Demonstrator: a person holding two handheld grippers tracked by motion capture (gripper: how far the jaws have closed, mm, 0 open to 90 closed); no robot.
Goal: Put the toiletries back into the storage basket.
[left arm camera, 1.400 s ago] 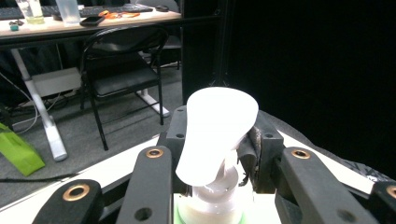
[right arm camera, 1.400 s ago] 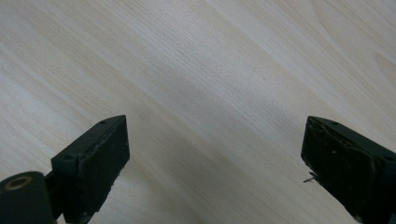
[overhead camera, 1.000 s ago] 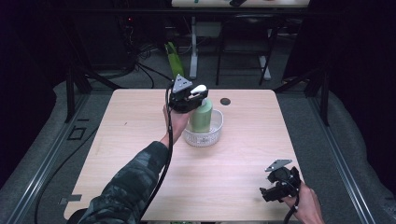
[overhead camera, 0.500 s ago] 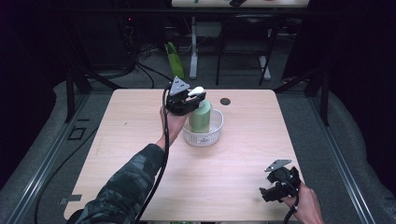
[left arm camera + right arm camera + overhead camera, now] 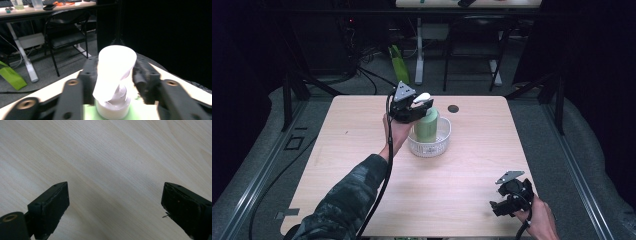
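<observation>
L claw [image 5: 113, 75] jaws just opening round 1 bottle [image 5: 427, 125]; 1 basket [image 5: 442, 145].

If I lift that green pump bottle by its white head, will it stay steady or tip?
Probably top-heavy: the green bottle stands tall in the low white basket. The white pump head looks smooth and narrow, so the left gripper, jaws just opening beside it, may slip.

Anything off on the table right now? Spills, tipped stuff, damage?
Nothing stands out. The green bottle stands upright in the white basket, no spill on the table. The left gripper has just been opening, its jaws still flanking the white pump top. The right gripper is open over bare wood.
</observation>
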